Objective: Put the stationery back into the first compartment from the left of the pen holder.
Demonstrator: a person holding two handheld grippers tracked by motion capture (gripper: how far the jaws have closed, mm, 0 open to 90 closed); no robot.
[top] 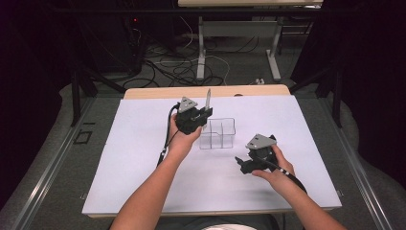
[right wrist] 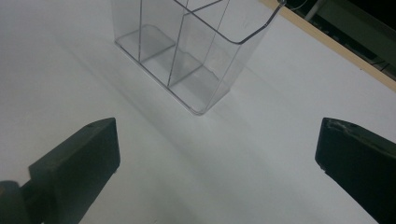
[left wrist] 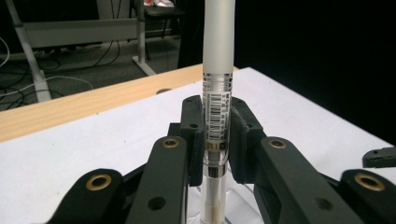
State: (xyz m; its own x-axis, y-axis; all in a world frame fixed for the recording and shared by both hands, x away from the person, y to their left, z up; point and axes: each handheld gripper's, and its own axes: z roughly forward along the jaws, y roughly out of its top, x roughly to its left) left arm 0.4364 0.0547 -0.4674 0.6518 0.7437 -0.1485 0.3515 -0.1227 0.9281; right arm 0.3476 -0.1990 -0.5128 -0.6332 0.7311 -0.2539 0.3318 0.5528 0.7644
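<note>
Matte black left gripper [left wrist: 215, 140], clamped on slim upright pen [left wrist: 217, 93]: frosted white cap, clear barcoded barrel, tip down just above clear, hard-walled divided organizer [top: 218, 133] on smooth white table [top: 143, 182]. Right gripper [right wrist: 217, 154] spread wide, holding nothing, near organizer.

The pen [left wrist: 217, 93] ran off the left gripper view's top edge — its lower tip sat hidden behind the jaws; the clear organizer [right wrist: 187, 56] was cropped above.
</note>
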